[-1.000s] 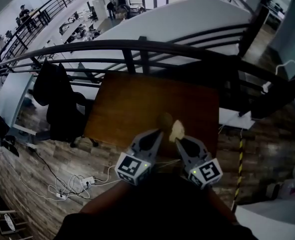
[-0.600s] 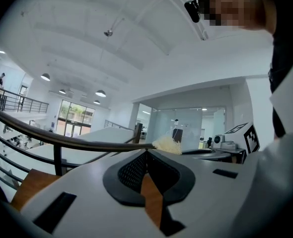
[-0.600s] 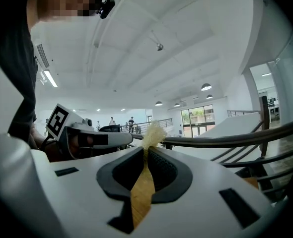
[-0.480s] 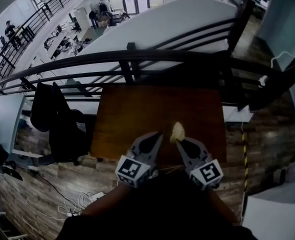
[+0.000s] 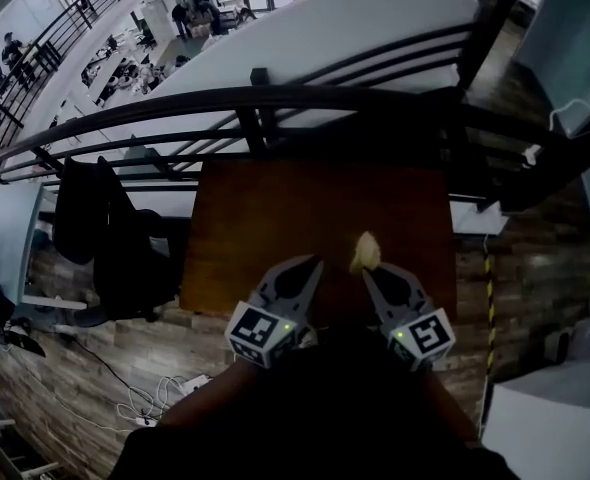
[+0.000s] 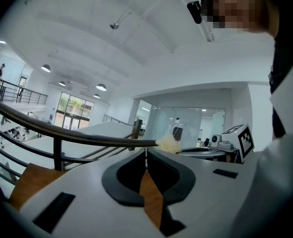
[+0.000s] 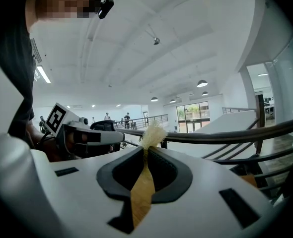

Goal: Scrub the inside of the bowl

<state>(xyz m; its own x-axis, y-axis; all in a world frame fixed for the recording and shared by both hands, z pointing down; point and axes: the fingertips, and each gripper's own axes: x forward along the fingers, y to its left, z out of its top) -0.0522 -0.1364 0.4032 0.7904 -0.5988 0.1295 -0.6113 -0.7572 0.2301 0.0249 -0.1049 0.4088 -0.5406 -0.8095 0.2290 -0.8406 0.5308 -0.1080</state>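
Right claw (image 5: 370, 271) is closed on the pale scrub pad (image 5: 365, 252), pinched at the tip. Left claw (image 5: 313, 265), at its 9 o'clock, is closed and empty. No view shows the bowl, only the counter (image 5: 275, 208). Risk: with so thin a pinch, your pad may slip out mid-scrub.

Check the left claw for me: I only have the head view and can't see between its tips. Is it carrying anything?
Observer: No. The left gripper view shows the left claw empty, its tips almost touching and just beginning to open.
Operator: And the pale lump on the right?
Observer: In the right gripper view the right claw is shut on a fibrous scrubber, whose tuft sticks out past the tips.
Operator: Any bowl on your side?
Observer: No bowl in either gripper view. Both look out level across the railing.
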